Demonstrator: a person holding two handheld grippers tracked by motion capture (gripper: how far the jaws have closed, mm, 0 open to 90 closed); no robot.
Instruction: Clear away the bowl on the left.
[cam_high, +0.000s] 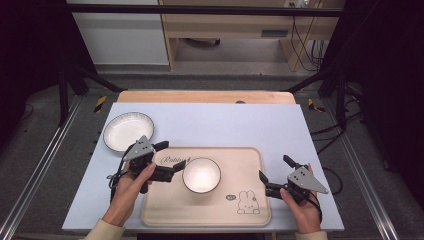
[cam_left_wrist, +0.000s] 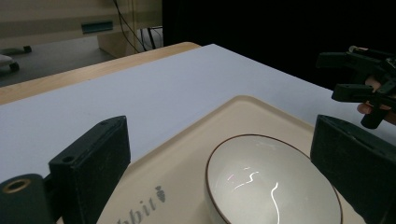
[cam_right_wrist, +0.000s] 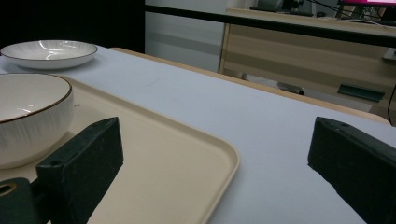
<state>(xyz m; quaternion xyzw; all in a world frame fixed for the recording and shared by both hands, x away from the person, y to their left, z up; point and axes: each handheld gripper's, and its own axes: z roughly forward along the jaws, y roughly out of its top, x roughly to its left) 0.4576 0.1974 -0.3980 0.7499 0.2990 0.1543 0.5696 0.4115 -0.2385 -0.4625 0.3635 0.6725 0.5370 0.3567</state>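
The bowl (cam_high: 201, 175) sits in the middle of the tray (cam_high: 250, 212), on the near half of the table (cam_high: 240, 125). The left gripper (cam_high: 175, 160) is at the bowl's left side, jaws spread wide and gripping nothing. The right gripper (cam_high: 274, 175) hovers at the tray's right edge, jaws also wide apart and empty. A plate (cam_high: 128, 131) lies on the table at the far left.

In the left gripper view, we lose the near rim of the bowl (cam_left_wrist: 273, 186) below the bottom edge, and the tray (cam_left_wrist: 187, 154) lettering is cut short. In the right gripper view, the bowl's left side runs off frame.
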